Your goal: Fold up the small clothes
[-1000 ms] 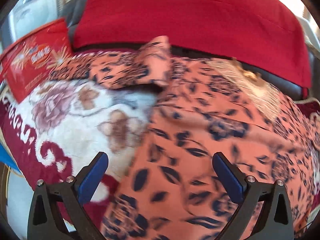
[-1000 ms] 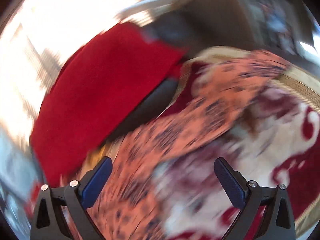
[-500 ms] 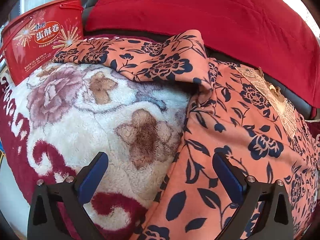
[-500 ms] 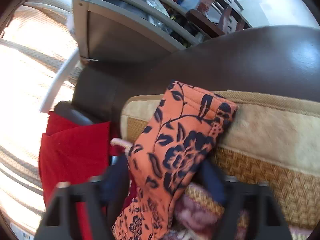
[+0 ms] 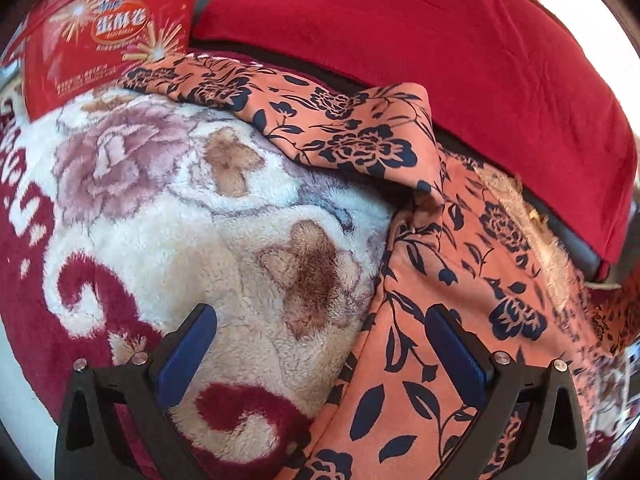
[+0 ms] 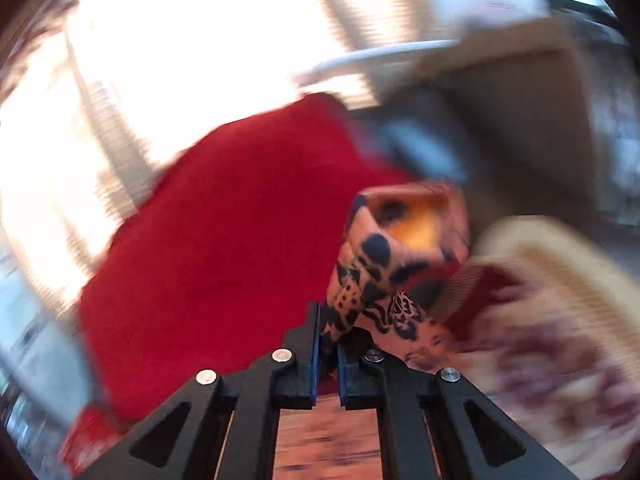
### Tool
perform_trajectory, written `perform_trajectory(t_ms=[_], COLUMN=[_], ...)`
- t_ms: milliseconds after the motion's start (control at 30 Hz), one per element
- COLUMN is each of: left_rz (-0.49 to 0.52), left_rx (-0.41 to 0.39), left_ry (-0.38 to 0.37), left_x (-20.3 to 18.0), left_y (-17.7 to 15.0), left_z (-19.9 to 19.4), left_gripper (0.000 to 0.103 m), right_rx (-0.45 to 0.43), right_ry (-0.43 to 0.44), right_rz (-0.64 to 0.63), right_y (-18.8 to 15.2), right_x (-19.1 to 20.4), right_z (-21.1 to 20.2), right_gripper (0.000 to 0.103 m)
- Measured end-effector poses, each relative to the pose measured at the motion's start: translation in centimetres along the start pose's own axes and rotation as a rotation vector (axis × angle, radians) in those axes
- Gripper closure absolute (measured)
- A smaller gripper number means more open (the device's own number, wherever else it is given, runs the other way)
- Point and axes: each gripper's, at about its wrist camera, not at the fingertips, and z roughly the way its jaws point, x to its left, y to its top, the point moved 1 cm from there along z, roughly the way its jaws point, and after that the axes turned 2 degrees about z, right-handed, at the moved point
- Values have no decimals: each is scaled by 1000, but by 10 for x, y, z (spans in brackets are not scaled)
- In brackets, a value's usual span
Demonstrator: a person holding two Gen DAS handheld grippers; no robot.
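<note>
Pinching soft floral garment (image 6: 384, 264) (orange, navy blooms): right hand-held gripper (image 6: 327, 344); left hand-held gripper (image 5: 320, 344) spread.

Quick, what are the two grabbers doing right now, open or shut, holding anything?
Left gripper: open, empty, above the fluffy flowered blanket.
Right gripper: just closed, fingers shut on a bunch of the orange garment with dark blue flowers.

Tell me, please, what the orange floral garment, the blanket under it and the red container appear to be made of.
Orange floral garment: thin woven fabric, matte; it drapes and creases softly.
Blanket: plush fleece, with a visibly fuzzy pile.
Red container: glossy printed surface with glare; plastic or coated card, cannot tell.
</note>
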Motion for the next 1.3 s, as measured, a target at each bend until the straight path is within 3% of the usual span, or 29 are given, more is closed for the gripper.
perform_trajectory(t_ms=[33,133,200,233,267,300,400,467,600,700,800,867,933,1033,1133,1200,1300], left_rz=[-11,-27,-27,-23,-17,-11,2,8,44,99,111,91,59,-52,-143,-174,-209], left_rx=[0,2,4,5,6,7,5,-14,-49,-50,-6,62,102,223,301,310,343], left_ry=[-10,-37,-47,-49,-49,-50,-51,-52,-101,-192,-348,-447,-497,-587,-590,-527,-519], left_x=[2,7,9,9,8,8,7,7,-5,-34,-79,-112,-133,-160,-169,-171,-170], left_y=[0,1,0,0,0,0,0,0,-2,1,18,37,53,77,82,82,76], left_z=[-1,-3,-4,-4,-5,-5,-5,-10,-23,-38,-44,-32,-16,31,68,86,99], left_gripper=[0,0,0,0,0,0,0,0,0,0,0,0,0,2,6,9,9], right_rx=[30,147,263,334,403,456,611,594,486,436,414,392,363,353,359,358,358], right_ry=[75,196,206,200,185,168,116,144,186,216,225,225,226,229,242,247,252], right_rz=[-37,-82,-123,-143,-171,-196,-193,-167,-143,-143,-189,-215,-227,-231,-217,-212,-208], right_y=[-12,-73,-128,-154,-180,-202,-269,-269,-263,-264,-318,-334,-346,-359,-358,-361,-360], right_x=[46,124,158,169,180,180,162,150,112,81,59,45,36,42,38,39,39], right_z=[14,52,85,103,121,138,160,153,92,50,29,23,22,30,30,32,31], right_gripper=[96,93,82,58,21,18,18,18,18,18,18,18,19,19,19,19,19])
